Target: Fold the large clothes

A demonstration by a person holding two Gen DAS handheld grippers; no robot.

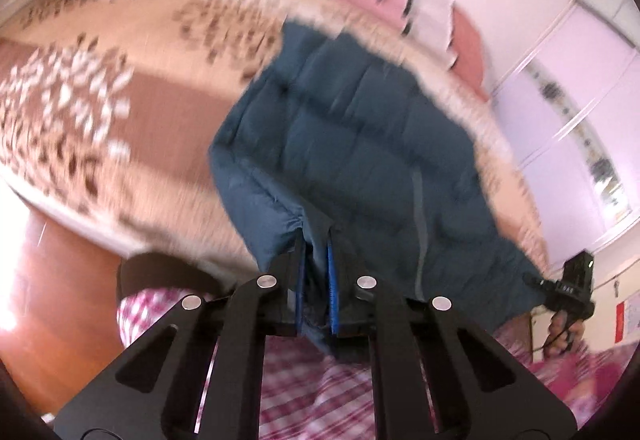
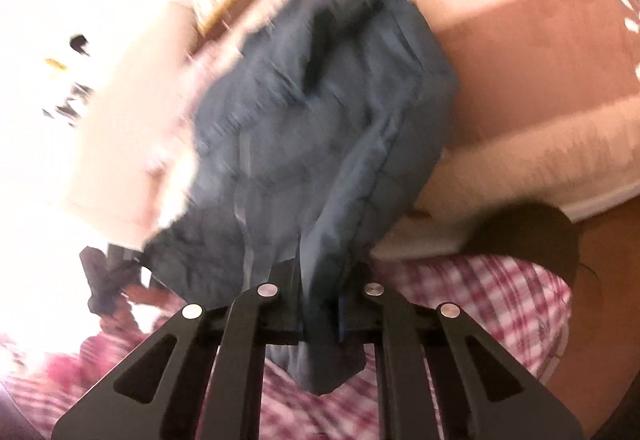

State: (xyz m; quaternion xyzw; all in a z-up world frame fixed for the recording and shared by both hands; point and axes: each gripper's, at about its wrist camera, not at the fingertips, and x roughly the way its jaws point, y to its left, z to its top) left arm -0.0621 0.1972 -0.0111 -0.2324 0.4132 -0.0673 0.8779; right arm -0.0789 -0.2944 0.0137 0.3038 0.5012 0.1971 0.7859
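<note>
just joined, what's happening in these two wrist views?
A person is working on a dark blue quilted jacket with a handheld gripper in each hand. The left gripper and the right gripper are each shut on the jacket's near edge, so it is held at two points. The rest of it lies on the patterned bedspread. The frames are motion-blurred; no fold is visible yet.

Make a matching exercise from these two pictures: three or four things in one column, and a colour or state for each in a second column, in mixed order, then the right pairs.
Things:
1. quilted jacket
2. left gripper
3. bedspread
4. person's clothing

Colours or states:
A. pink and white checks
B. dark blue-green, padded
C. beige and brown with a leaf pattern
D. shut on the jacket's edge

Pairs: 1-B, 2-D, 3-C, 4-A
</note>
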